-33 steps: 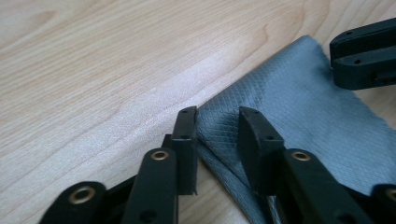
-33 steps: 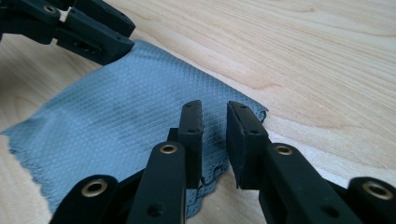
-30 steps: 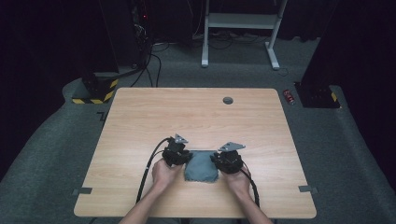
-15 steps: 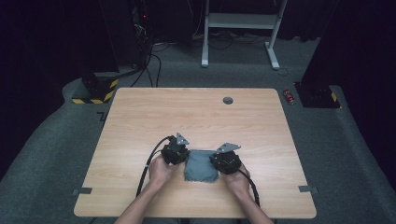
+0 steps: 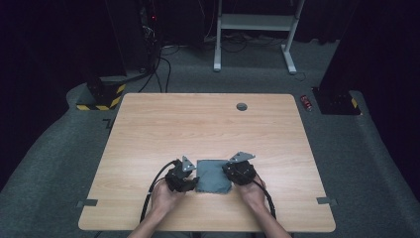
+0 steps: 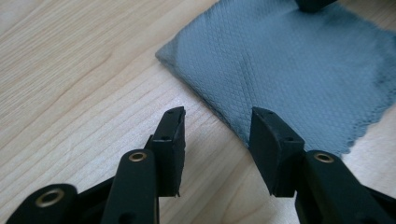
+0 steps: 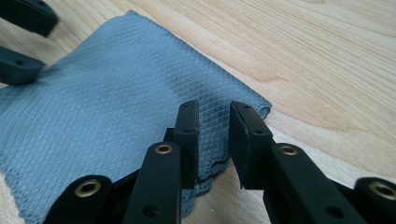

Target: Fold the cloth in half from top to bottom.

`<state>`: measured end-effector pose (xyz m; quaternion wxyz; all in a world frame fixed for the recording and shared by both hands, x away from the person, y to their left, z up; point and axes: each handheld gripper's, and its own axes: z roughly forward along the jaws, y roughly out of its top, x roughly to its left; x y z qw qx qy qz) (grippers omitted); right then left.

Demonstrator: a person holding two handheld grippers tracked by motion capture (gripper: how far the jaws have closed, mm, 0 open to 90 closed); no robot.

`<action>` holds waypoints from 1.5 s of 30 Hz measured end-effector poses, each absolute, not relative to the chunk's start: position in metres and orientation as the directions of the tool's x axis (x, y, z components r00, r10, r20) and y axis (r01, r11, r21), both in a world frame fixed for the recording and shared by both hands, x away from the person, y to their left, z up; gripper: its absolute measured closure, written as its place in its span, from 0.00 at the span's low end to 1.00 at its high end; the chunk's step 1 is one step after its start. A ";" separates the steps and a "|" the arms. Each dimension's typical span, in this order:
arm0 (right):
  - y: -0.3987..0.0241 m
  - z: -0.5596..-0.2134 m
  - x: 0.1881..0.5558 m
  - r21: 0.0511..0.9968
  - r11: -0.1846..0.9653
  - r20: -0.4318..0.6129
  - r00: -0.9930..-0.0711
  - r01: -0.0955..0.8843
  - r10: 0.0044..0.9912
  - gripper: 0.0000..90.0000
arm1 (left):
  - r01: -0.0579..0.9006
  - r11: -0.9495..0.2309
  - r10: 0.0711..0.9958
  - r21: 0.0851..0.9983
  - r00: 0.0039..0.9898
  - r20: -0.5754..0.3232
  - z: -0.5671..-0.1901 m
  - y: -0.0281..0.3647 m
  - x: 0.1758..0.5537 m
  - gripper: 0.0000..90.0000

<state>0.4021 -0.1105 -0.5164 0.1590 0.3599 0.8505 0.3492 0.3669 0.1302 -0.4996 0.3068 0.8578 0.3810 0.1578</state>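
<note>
Nearest, at the table's front edge, the person's two hands come in from below, each holding a gripper. Between them lies a folded grey-blue cloth (image 5: 214, 176), flat on the wooden table (image 5: 198, 124), near the front edge and about midway across.

The left gripper (image 5: 190, 182) sits at the cloth's left edge. Seen along its own jaws (image 6: 217, 133), they stand apart and have just been opening; bare wood shows in the gap, and the cloth's (image 6: 289, 70) folded edge runs just past the tip of one jaw without being pinched. Nothing is pressed between them.

The right gripper (image 5: 233, 173) sits at the cloth's right edge. In its own view (image 7: 212, 135) the jaws are set fairly close together with a visible gap, over the cloth's (image 7: 102, 107) scalloped corner; one jaw lies against the fabric, yet the pads do not clamp it.

Farther off, a small dark round cap (image 5: 241, 106) sits in the tabletop near its far edge. Beyond the table, grey carpet, a red can (image 5: 307, 102) on the floor and a white desk frame (image 5: 252, 29) show against the dark.
</note>
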 end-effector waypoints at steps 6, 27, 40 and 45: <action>-0.119 -0.508 0.414 0.732 0.424 0.033 -0.650 0.533 0.759 0.79 | 0.595 -0.432 0.803 0.678 0.596 -0.012 -0.494 0.129 0.394 0.61; -0.098 -0.512 0.453 0.691 0.489 -0.042 -0.646 0.533 0.763 0.95 | 0.597 -0.462 0.814 0.656 0.579 0.046 -0.508 0.117 0.447 0.95; -0.112 -0.505 0.413 0.724 0.465 0.011 -0.682 0.510 0.731 0.77 | 0.584 -0.434 0.775 0.686 0.630 -0.046 -0.505 0.135 0.390 0.56; -0.112 -0.515 0.397 0.704 0.493 0.024 -0.711 0.511 0.703 0.76 | 0.571 -0.464 0.766 0.677 0.643 -0.017 -0.513 0.136 0.374 0.54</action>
